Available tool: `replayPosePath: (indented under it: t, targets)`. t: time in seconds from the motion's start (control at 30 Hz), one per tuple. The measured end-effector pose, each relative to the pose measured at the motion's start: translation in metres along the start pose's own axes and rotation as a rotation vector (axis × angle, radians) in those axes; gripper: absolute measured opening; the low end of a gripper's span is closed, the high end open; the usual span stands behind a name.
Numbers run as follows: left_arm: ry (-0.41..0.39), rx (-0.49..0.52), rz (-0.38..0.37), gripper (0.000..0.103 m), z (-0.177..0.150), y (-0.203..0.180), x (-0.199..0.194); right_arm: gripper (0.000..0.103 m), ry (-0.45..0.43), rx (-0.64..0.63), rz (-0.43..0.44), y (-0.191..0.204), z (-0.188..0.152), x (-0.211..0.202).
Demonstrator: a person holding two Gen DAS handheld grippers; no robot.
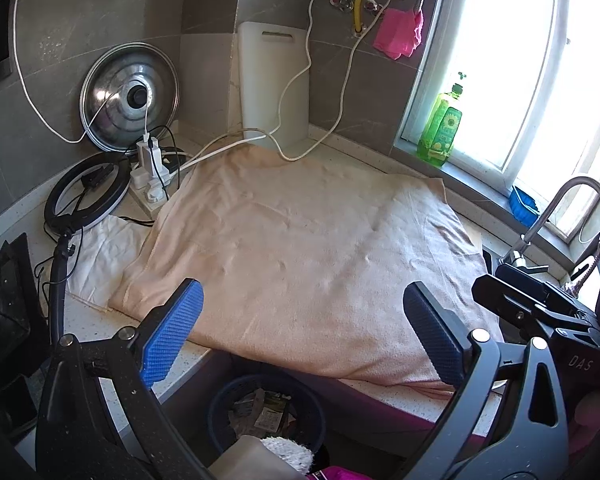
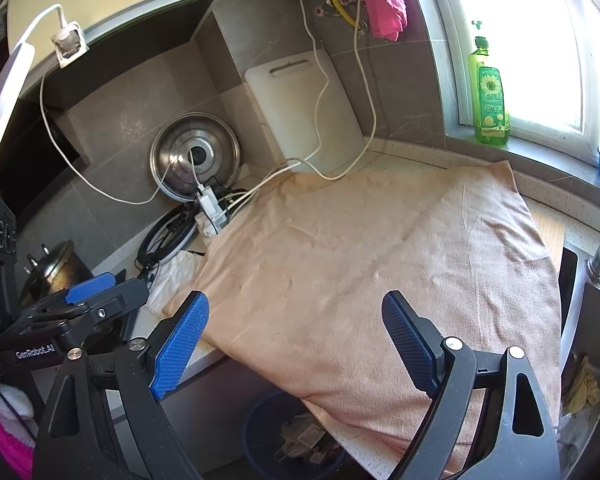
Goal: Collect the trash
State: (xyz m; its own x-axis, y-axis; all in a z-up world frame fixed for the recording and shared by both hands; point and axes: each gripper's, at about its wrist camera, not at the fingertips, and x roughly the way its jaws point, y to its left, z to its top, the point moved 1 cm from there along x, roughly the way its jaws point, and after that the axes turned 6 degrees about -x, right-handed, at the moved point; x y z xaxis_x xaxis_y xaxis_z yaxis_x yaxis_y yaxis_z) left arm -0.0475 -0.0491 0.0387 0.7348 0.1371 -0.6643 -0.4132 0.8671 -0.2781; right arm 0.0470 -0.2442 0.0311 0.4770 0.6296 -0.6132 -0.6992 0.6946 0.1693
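Observation:
A dark blue trash basket (image 1: 220, 404) with several wrappers (image 1: 266, 410) inside stands on the floor below the counter's front edge; it also shows in the right wrist view (image 2: 260, 432). A peach towel (image 1: 308, 248) lies spread over the counter with nothing on it, also in the right wrist view (image 2: 380, 264). My left gripper (image 1: 304, 336) is open and empty above the towel's front edge. My right gripper (image 2: 296, 344) is open and empty over the same edge. The right gripper shows at the right of the left wrist view (image 1: 540, 308); the left one shows at the left of the right wrist view (image 2: 80, 304).
At the back stand a white cutting board (image 1: 274, 88), a steel pot lid (image 1: 130, 96), a power strip with cables (image 1: 152, 168) and a ring light (image 1: 86, 196). A green detergent bottle (image 1: 440, 128) sits on the windowsill. A faucet (image 1: 556, 216) and sink (image 2: 580, 384) are at right.

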Motion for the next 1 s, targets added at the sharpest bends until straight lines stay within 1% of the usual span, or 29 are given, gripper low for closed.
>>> replayPosePath:
  t: [1.0]
  targets:
    - [0.005,0.015,0.012,0.102,-0.0005,0.0056,0.0021,0.088,0.018,0.019,-0.014,0.0012,-0.0030,0.0073]
